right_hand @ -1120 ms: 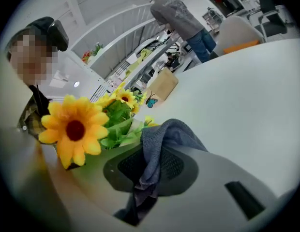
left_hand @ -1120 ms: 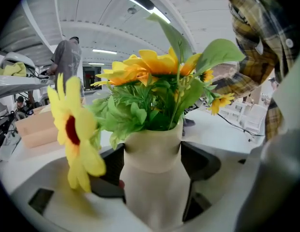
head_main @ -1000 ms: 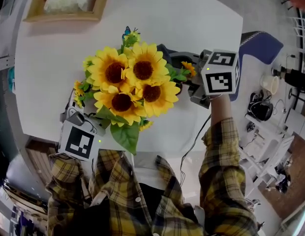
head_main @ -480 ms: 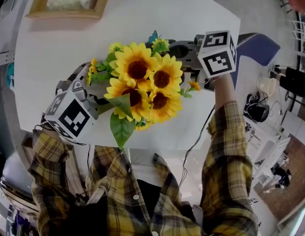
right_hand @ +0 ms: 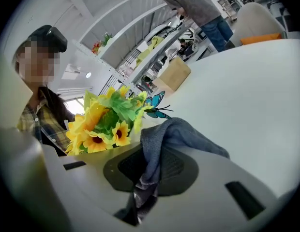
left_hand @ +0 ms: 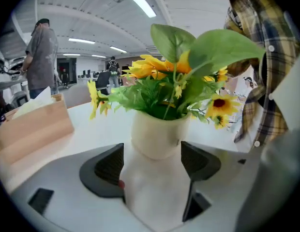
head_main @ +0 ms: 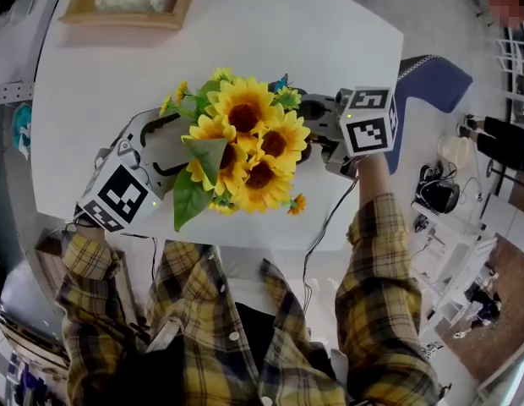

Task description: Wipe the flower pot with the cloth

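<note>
A white flower pot (left_hand: 157,134) filled with artificial sunflowers (head_main: 245,138) stands on the white table (head_main: 270,32). In the head view the blooms hide the pot. My left gripper (left_hand: 152,159) is shut on the pot, one pad against each side of it, and reaches in from the left (head_main: 165,146). My right gripper (right_hand: 150,166) is shut on a grey-blue cloth (right_hand: 167,137). The cloth bunches out beyond its jaws, close to the flowers' right side (head_main: 317,121). A blue butterfly ornament (right_hand: 155,105) sticks out of the bouquet.
A wooden tray (head_main: 131,11) with white contents lies at the table's far left corner. A blue chair (head_main: 431,83) stands past the right edge. A cable hangs over the near edge (head_main: 325,235). People stand in the background (left_hand: 41,57).
The bouquet and my left gripper have shifted away from the table's near edge and turned, the big leaf swinging left. My right gripper rose toward the far side, then came back.
</note>
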`<state>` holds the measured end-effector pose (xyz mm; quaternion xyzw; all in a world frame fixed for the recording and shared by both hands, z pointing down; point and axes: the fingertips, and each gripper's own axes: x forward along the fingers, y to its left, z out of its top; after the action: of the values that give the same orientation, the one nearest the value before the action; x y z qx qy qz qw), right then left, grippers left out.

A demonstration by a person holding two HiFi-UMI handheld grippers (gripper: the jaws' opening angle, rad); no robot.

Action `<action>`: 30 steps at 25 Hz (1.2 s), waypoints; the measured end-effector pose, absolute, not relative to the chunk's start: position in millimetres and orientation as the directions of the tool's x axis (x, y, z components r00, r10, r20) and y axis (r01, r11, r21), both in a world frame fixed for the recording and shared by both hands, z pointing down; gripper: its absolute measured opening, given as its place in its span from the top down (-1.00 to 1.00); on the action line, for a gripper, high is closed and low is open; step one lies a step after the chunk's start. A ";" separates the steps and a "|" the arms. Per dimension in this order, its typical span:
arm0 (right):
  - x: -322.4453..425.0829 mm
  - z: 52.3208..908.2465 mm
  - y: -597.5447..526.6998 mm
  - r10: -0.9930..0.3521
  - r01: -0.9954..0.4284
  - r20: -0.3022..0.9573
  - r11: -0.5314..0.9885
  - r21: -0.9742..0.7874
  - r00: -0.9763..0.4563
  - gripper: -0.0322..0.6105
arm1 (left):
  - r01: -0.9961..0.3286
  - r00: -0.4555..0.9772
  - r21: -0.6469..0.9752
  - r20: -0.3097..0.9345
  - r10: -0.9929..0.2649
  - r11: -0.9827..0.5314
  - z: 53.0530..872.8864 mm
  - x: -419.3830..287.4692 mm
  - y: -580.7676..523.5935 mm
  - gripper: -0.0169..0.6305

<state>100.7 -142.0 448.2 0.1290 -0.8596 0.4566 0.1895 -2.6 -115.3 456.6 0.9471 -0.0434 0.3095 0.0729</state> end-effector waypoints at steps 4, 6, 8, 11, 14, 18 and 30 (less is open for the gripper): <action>105.6 446.3 -111.8 -0.177 -0.464 0.443 0.528 -0.711 -0.879 0.79 | -0.285 0.777 0.109 0.608 -0.163 -0.952 460.8 -22.6 -78.9 -0.22; 102.4 448.1 -97.3 -0.234 -0.503 0.452 0.518 -0.692 -0.861 0.79 | -0.342 0.757 0.119 0.622 -0.199 -0.932 466.3 -32.4 -53.9 -0.22; 97.2 449.3 -85.4 -0.297 -0.551 0.465 0.489 -0.676 -0.834 0.79 | -0.398 0.744 0.139 0.627 -0.231 -0.907 469.5 -38.2 -31.7 -0.23; 91.8 449.4 -71.9 -0.408 -0.615 0.467 0.418 -0.668 -0.784 0.79 | -0.497 0.728 0.152 0.608 -0.316 -0.854 467.2 -36.4 -16.9 -0.23; 89.1 449.0 -64.4 -0.534 -0.671 0.455 0.327 -0.666 -0.712 0.79 | -0.571 0.718 0.145 0.566 -0.406 -0.808 461.6 -23.3 -21.1 -0.23; 78.5 454.9 -54.0 -0.647 -0.674 0.431 0.177 -0.717 -0.629 0.79 | -0.608 0.705 0.116 0.533 -0.467 -0.785 464.6 -7.8 -27.5 -0.27; 56.3 455.8 -44.0 -0.684 -0.624 0.402 0.101 -0.775 -0.609 0.79 | -0.615 0.676 0.019 0.526 -0.515 -0.788 452.3 -5.9 -62.8 -0.32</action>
<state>56.3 -44.0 455.8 0.4413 -0.7414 0.5047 -0.0296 -5.9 -62.8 452.3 0.9103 -0.3104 0.2559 0.0975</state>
